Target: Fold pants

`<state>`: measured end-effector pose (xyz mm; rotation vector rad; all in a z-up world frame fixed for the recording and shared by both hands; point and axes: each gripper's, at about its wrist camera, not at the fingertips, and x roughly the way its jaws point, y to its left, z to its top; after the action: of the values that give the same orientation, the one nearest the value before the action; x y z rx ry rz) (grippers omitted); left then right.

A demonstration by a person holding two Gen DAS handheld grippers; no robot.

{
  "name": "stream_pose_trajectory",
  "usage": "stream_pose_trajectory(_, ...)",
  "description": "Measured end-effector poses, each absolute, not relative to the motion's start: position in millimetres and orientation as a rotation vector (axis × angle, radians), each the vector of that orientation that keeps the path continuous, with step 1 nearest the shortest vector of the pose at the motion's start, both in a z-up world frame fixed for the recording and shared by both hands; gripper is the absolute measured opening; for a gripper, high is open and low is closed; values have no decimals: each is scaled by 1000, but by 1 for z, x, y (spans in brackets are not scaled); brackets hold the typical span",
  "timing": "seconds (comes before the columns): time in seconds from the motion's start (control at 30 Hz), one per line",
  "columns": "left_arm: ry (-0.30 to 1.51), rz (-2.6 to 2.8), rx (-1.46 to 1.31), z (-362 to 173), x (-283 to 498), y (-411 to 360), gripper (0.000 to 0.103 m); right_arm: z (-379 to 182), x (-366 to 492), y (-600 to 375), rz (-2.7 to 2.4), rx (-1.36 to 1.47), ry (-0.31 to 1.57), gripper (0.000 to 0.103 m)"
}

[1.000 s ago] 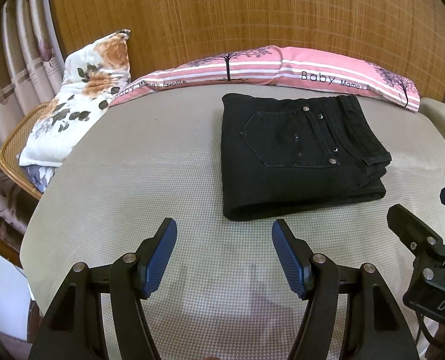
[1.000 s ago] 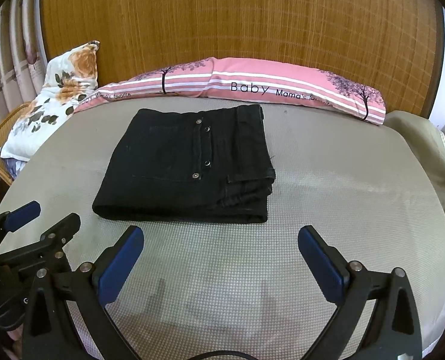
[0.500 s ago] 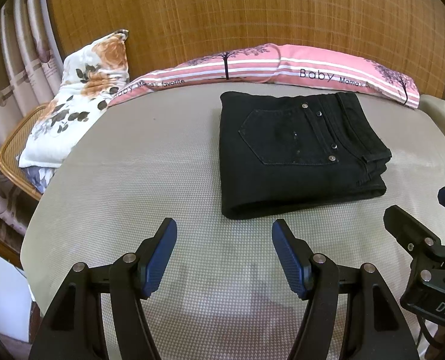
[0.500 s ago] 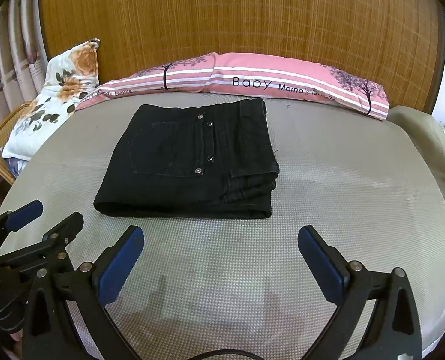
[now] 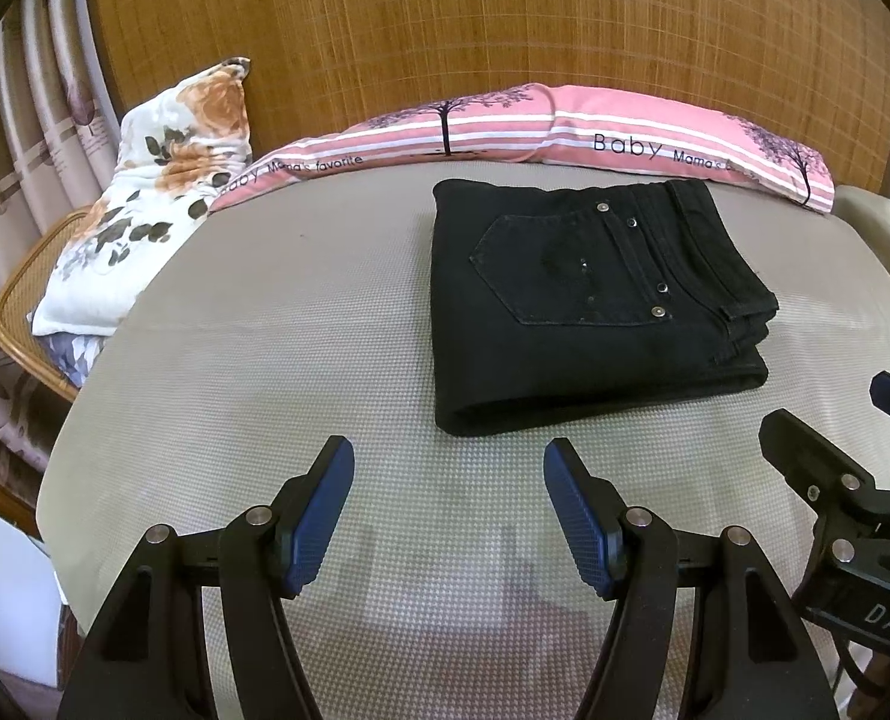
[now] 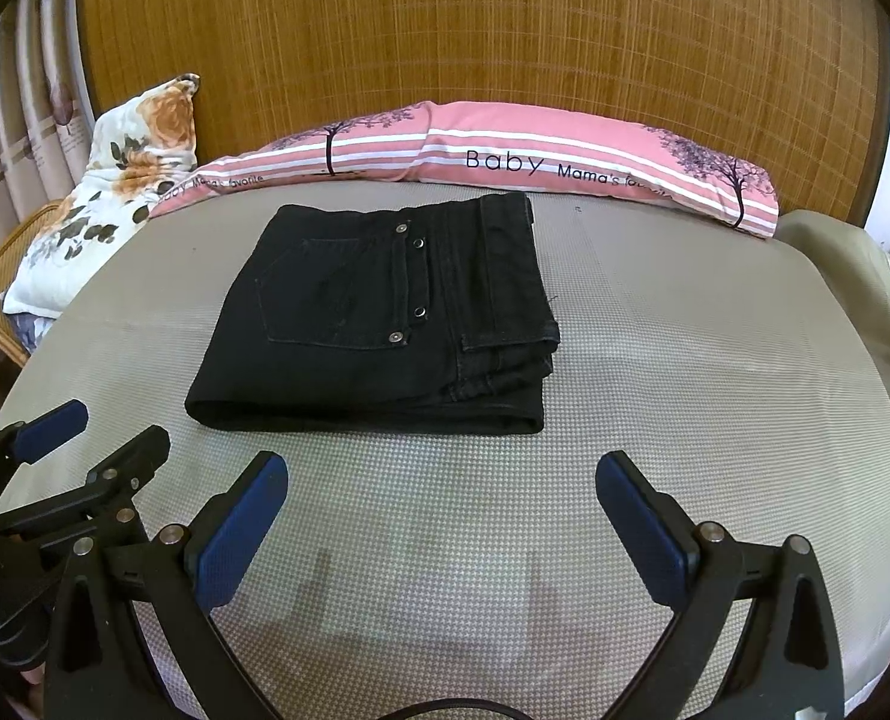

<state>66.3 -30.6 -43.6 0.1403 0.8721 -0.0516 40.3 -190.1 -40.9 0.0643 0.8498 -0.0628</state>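
Note:
Black pants (image 5: 589, 300) (image 6: 378, 312) lie folded into a compact rectangle on the grey bed surface (image 5: 264, 372), back pocket up, waistband to the right. My left gripper (image 5: 448, 462) hovers just in front of the folded stack, open, with nothing between its blue pads. My right gripper (image 6: 441, 474) hovers beside it to the right, also in front of the pants, open wider and empty. Each gripper shows at the edge of the other's view: the right gripper (image 5: 853, 438) and the left gripper (image 6: 102, 432).
A long pink striped pillow (image 5: 565, 132) lies along the wooden headboard (image 5: 475, 30) behind the pants. A floral pillow (image 5: 162, 180) leans at the back left over a rattan chair (image 5: 18, 294). Beige cloth (image 6: 853, 276) drapes at the right edge.

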Motion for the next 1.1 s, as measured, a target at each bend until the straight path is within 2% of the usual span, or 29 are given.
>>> stream_pose_trajectory(1.1, 878, -66, 148, -48, 67, -33, 67, -45, 41, -191, -57, 74, 868, 102)
